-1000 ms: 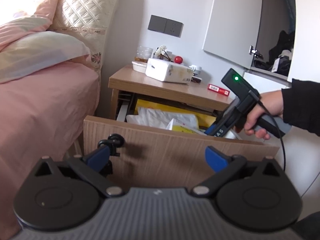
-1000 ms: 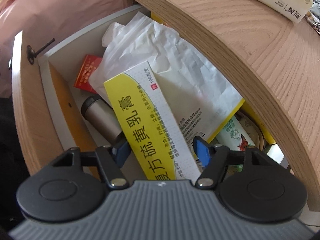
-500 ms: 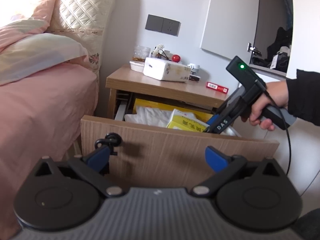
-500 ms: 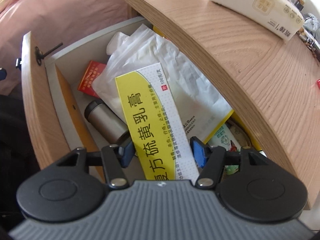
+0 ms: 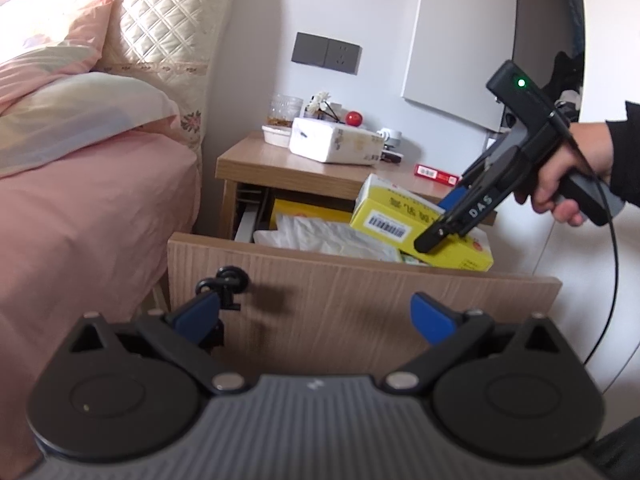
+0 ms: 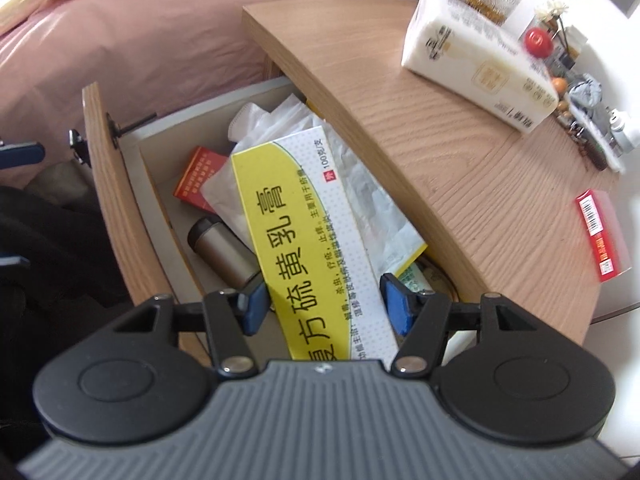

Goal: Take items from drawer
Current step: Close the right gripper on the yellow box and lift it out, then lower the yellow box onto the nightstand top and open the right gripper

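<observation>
The nightstand drawer (image 5: 360, 300) stands open, also in the right wrist view (image 6: 108, 208). My right gripper (image 6: 324, 306) is shut on a yellow and white ointment box (image 6: 304, 240) and holds it above the drawer; the box also shows in the left wrist view (image 5: 400, 220), clear of the drawer front. Inside the drawer lie a white plastic bag (image 6: 360, 184), a red box (image 6: 198, 178) and a metal flask (image 6: 224, 252). My left gripper (image 5: 316, 314) is open and empty in front of the drawer, its left finger by the black knob (image 5: 228, 280).
The nightstand top (image 6: 460, 184) carries a tissue pack (image 6: 476, 84), a red box (image 6: 602, 236), a glass and small clutter at the back. A pink bed (image 5: 80, 208) lies left of the nightstand. A white cabinet door (image 5: 456, 40) hangs at the right.
My right gripper has lifted the ointment box up and out of the drawer. The left gripper has stayed open in front of the drawer.
</observation>
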A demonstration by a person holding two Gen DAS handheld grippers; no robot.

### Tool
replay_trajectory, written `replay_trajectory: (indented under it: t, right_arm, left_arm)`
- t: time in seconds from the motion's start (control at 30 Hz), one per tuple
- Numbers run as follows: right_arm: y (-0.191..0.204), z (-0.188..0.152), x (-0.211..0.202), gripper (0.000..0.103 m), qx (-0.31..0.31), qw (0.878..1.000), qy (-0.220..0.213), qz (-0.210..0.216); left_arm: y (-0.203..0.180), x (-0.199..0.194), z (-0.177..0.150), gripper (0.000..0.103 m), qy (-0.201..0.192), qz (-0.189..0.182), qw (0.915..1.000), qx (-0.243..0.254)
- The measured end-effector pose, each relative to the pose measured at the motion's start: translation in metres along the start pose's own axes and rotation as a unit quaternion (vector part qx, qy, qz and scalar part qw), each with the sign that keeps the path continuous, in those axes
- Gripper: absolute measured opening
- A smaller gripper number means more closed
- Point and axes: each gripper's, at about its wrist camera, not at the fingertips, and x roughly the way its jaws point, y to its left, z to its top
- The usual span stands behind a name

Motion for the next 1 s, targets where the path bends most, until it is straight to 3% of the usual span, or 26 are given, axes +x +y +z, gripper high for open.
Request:
replay_trajectory:
  t: [0.43, 0.7, 1.0]
  right_arm:
    - [-0.028, 0.044, -0.048, 0.063, -0.011, 0.998, -0.027, -0.061]
    - [-0.064, 0.059, -0.021, 0.062, -0.012, 0.997, 0.001, -0.079]
    - [-0.089, 0.064, 0.005, 0.061, -0.007, 0.998, 0.023, -0.050]
  left_arm:
    - [0.001, 0.000, 0.002, 0.103, 0.001, -0.004, 1.0000, -0.004]
    - [0.001, 0.001, 0.002, 0.103, 0.003, -0.010, 0.9999, -0.009]
    - [0.009, 0.003, 0.005, 0.103, 0.005, -0.019, 0.9991, -0.038]
